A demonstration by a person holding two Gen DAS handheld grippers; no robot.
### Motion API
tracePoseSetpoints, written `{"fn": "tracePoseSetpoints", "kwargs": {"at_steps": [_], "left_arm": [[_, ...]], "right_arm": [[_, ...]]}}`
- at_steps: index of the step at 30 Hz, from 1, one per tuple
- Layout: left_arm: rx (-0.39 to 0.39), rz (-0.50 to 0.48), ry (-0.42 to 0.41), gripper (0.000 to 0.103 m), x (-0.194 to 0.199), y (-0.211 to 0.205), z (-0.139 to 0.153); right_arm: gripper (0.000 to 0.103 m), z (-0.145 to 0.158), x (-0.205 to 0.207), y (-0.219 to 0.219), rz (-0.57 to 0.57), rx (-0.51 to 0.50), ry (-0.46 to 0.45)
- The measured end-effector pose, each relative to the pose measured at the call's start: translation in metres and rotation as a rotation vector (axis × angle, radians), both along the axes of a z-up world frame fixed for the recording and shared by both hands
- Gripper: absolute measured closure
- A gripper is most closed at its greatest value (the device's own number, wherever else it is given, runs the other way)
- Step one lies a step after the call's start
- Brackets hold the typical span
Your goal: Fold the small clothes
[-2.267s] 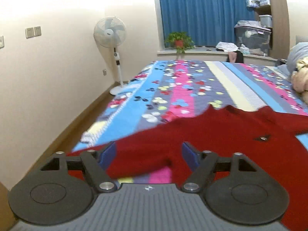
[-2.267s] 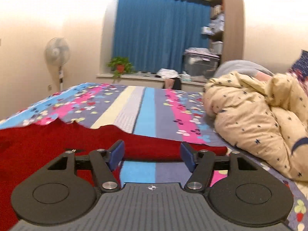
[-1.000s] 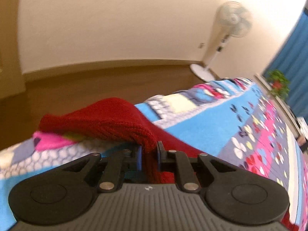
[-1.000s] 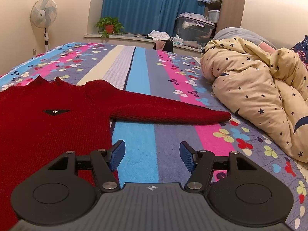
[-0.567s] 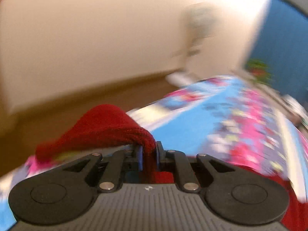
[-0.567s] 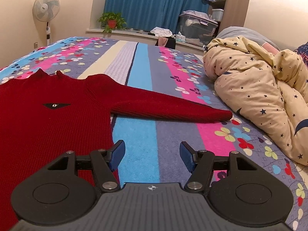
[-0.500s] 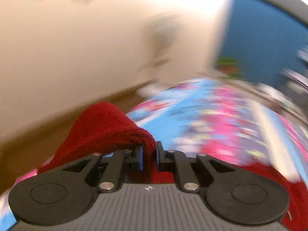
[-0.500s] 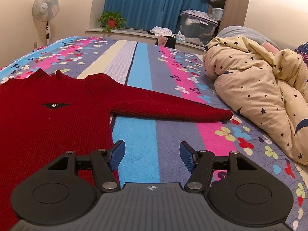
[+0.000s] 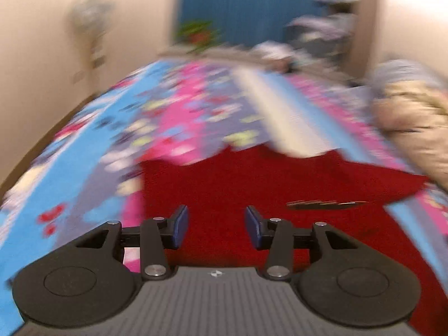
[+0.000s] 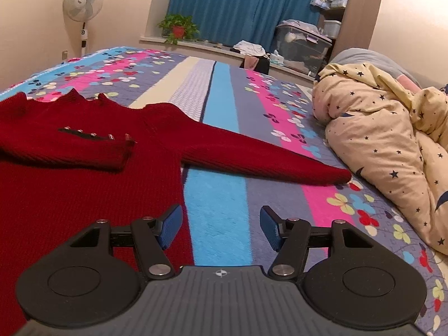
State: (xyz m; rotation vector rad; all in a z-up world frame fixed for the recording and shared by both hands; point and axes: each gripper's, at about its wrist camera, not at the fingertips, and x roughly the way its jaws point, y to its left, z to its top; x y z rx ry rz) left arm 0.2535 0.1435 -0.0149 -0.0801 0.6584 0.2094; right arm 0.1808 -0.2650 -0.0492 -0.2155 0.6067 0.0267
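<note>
A red knit sweater (image 10: 84,184) lies flat on the striped floral bedspread (image 10: 221,224). Its left sleeve (image 10: 70,151) is folded across the chest and partly covers a dark badge (image 10: 84,134). Its right sleeve (image 10: 266,165) stretches out toward the duvet. My right gripper (image 10: 221,226) is open and empty above the sweater's right edge. In the blurred left wrist view the sweater (image 9: 238,190) fills the middle, and my left gripper (image 9: 215,224) is open and empty just above it.
A cream star-print duvet (image 10: 392,145) is heaped at the right of the bed. A standing fan (image 10: 83,8), a potted plant (image 10: 179,28) on the sill, blue curtains, a storage bin (image 10: 302,42) and shelves stand beyond the bed.
My left gripper, shut on the left sleeve earlier, has swung right over the sweater and opened. The sleeve now lies folded across the chest. The right gripper has barely moved.
</note>
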Motion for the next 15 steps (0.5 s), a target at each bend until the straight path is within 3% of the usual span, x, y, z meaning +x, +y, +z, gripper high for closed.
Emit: {"fn": "tracePoseSetpoints", "kwargs": {"at_steps": [2,7,8,9,11,15], "left_arm": [[0.005,0.115,0.071,0.053,0.008,0.019,-0.007],[-0.093,0.285,0.086,0.054,0.007,0.071,0.003],[-0.107,0.300,0.081,0.053,0.007,0.076,0.004],[-0.118,0.307,0.080,0.053,0.008,0.078,0.004],[-0.138,0.307,0.084,0.053,0.011,0.083,0.003],[-0.161,0.314,0.085,0.053,0.015,0.087,0.002]], "right_arm": [[0.088,0.002,0.001,-0.001,0.016,0.090,0.013],[0.088,-0.003,0.021,0.019,-0.009,0.321,0.063],[0.083,-0.007,0.030,0.027,-0.013,0.376,0.081],[0.063,-0.011,0.040,0.034,-0.024,0.430,0.102],[0.033,-0.022,0.061,0.047,-0.068,0.550,0.133],[0.029,-0.045,0.101,0.073,-0.142,0.636,0.186]]}}
